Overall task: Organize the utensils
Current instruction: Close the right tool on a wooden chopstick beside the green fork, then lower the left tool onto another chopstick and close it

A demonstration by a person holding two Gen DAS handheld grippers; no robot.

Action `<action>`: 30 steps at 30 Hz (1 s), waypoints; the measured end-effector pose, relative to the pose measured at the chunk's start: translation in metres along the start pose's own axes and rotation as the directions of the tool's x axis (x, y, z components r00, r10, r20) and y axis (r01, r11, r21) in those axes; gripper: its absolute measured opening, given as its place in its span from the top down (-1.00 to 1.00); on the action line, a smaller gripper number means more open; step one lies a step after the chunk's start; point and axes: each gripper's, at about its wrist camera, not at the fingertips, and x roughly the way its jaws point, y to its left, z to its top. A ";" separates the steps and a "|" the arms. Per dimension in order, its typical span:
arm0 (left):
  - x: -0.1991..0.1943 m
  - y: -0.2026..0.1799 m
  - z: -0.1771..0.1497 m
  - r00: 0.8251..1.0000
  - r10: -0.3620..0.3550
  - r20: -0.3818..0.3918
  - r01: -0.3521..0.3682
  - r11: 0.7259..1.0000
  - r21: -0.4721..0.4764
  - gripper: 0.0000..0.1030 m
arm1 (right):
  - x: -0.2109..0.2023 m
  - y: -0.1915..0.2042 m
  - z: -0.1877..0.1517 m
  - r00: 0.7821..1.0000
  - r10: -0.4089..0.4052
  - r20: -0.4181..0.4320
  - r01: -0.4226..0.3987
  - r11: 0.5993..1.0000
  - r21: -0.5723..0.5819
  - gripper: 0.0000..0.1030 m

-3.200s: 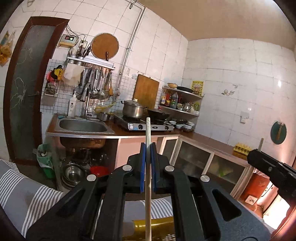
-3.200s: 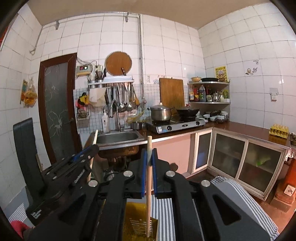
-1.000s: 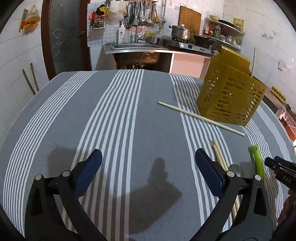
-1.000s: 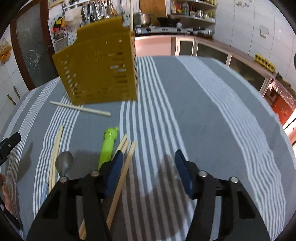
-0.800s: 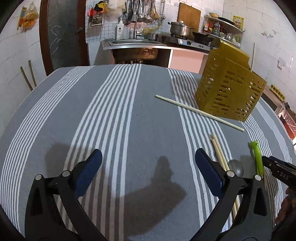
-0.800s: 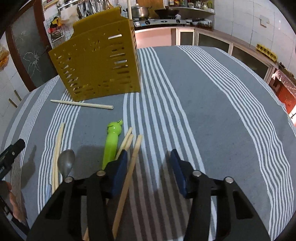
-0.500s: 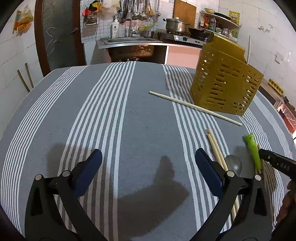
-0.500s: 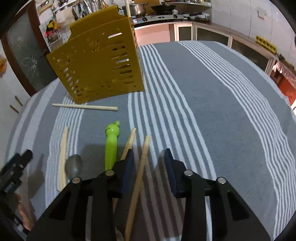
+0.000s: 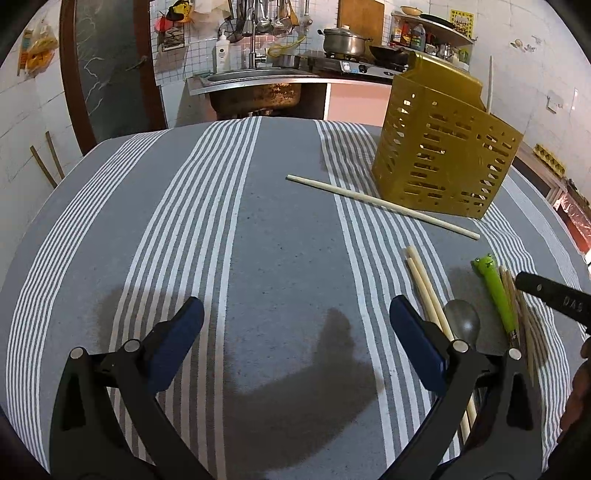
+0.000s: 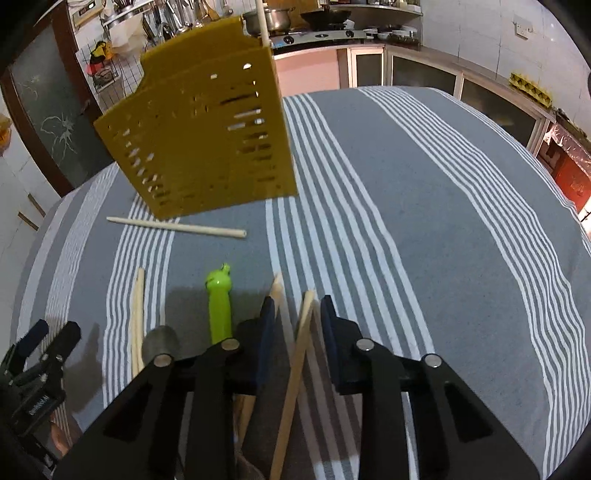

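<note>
Only 1 chopstick stands in the yellow holder (image 10: 207,136), ahead of both grippers; loose chopsticks and a green-handled spoon (image 9: 496,295) still lie on the striped cloth (image 9: 258,229). The right gripper (image 10: 295,321), half open, straddles a chopstick (image 10: 295,362) without pinching it. The left gripper (image 9: 295,332) gapes wide and empty; I read no complete label.

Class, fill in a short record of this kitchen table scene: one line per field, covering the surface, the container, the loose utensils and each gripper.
Surface: grey striped tablecloth
Container: yellow slotted holder, upright, one chopstick standing in it
Lone chopstick: flat on the cloth in front of the holder
Green-handled utensil: lying between a chopstick pair and the right gripper
Spoon: beside the green handle
Left gripper: open wide, empty
Right gripper: fingers partly open, straddling a chopstick, not clamped
</note>
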 end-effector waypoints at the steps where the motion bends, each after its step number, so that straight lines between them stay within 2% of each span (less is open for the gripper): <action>1: 0.001 -0.001 0.000 1.000 0.001 -0.003 -0.001 1.000 0.000 -0.89 | -0.001 0.001 0.001 1.000 0.004 0.005 -0.004 1.000 -0.005 0.49; 5: 0.004 -0.008 0.003 1.000 0.004 -0.013 -0.004 1.000 0.013 -0.89 | 0.002 0.010 0.001 1.000 0.019 -0.010 -0.019 0.999 -0.028 0.51; 9: 0.005 -0.016 0.010 1.000 -0.006 -0.020 0.006 1.000 0.000 -0.88 | 0.004 0.018 0.001 1.000 0.023 -0.017 -0.024 0.999 -0.039 0.64; 13: 0.009 -0.026 0.015 0.999 -0.025 -0.037 0.025 1.000 -0.014 -0.87 | -0.002 0.018 0.003 0.999 0.035 -0.014 -0.036 0.999 -0.038 0.65; 16: 0.011 -0.031 0.016 0.999 -0.030 -0.041 0.029 0.999 -0.015 -0.87 | 0.001 0.014 0.005 0.998 0.046 -0.046 -0.047 0.999 -0.019 0.65; 19: 0.018 -0.035 0.018 0.996 -0.052 -0.071 0.051 0.999 -0.014 -0.74 | 0.010 0.011 0.004 0.996 0.036 -0.078 -0.036 0.999 -0.004 0.66; 21: 0.021 -0.037 0.017 0.995 -0.060 -0.085 0.059 0.998 -0.015 -0.64 | 0.019 0.008 0.002 0.993 0.060 -0.106 -0.058 0.998 0.026 0.66; 25: 0.028 -0.043 0.020 0.992 -0.079 -0.103 0.077 0.997 -0.016 -0.52 | 0.024 0.008 0.002 0.993 0.062 -0.098 -0.059 0.998 0.032 0.71; 27: 0.032 -0.048 0.021 0.989 -0.097 -0.114 0.096 0.995 -0.017 -0.34 | 0.026 0.009 0.003 0.994 0.063 -0.095 -0.060 0.998 0.028 0.72; 30: 0.040 -0.053 0.021 0.984 -0.111 -0.138 0.110 0.994 -0.017 -0.19 | 0.027 0.009 0.002 0.994 0.066 -0.085 -0.065 0.998 0.016 0.73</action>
